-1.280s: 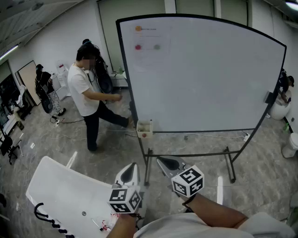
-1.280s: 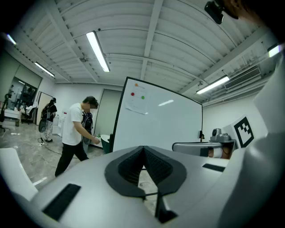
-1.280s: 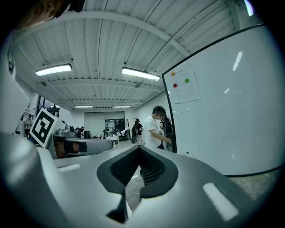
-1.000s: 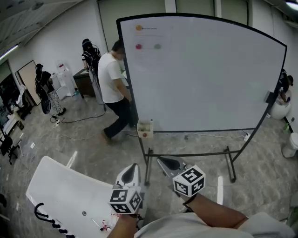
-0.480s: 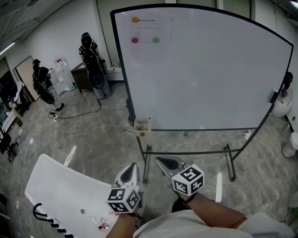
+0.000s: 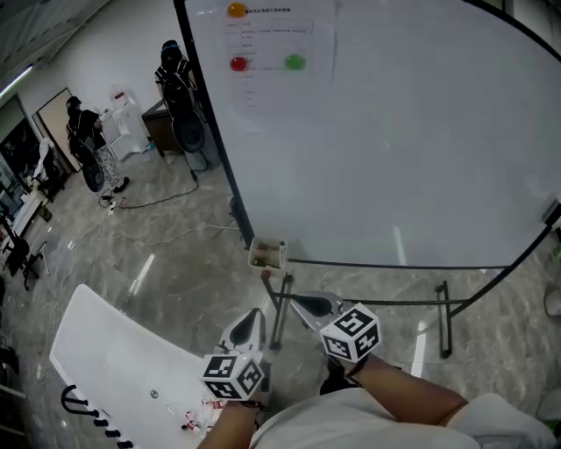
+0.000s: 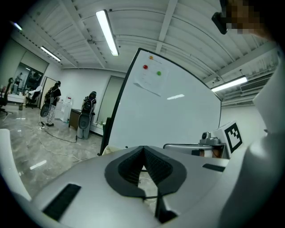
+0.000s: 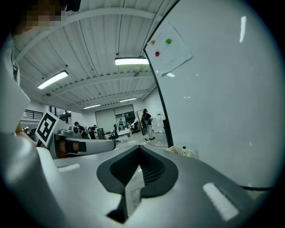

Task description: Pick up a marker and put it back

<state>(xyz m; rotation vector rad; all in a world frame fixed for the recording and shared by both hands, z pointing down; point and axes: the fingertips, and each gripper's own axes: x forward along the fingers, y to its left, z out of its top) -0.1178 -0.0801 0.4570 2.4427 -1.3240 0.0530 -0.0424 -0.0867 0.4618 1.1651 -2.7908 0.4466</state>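
Left gripper (image 6: 250, 317) low in front of the body, jaws pressed fully together, nothing between them; the same in the left gripper view, with the dark pads (image 7: 153, 164) meeting at the tips. Right gripper (image 6: 300, 304) just beside it, a little further forward, also fully closed and empty; no gap between its pads (image 8: 151, 171) in the right gripper view. Both pointed toward the whiteboard (image 6: 394, 131), with no contact between the two.

Ahead of both grippers and slightly to the left of the right one, a small beige holder (image 6: 267, 254) fixed at the lower left corner of the whiteboard frame. Inside it, in the right gripper view, a short white thing with a dark top, probably the marker (image 8: 183, 150), upright, well apart from either gripper. Too small in the head view for more detail.

High above the grippers on the board, a sheet of paper (image 6: 280, 53) with an orange magnet (image 6: 237, 10), a red magnet (image 6: 238, 63) and a green magnet (image 6: 294, 61). To the left of the left gripper and lower, a white table (image 6: 114, 351). Far off to the left, beyond the board, standing figures (image 6: 83, 145) in dark gear.
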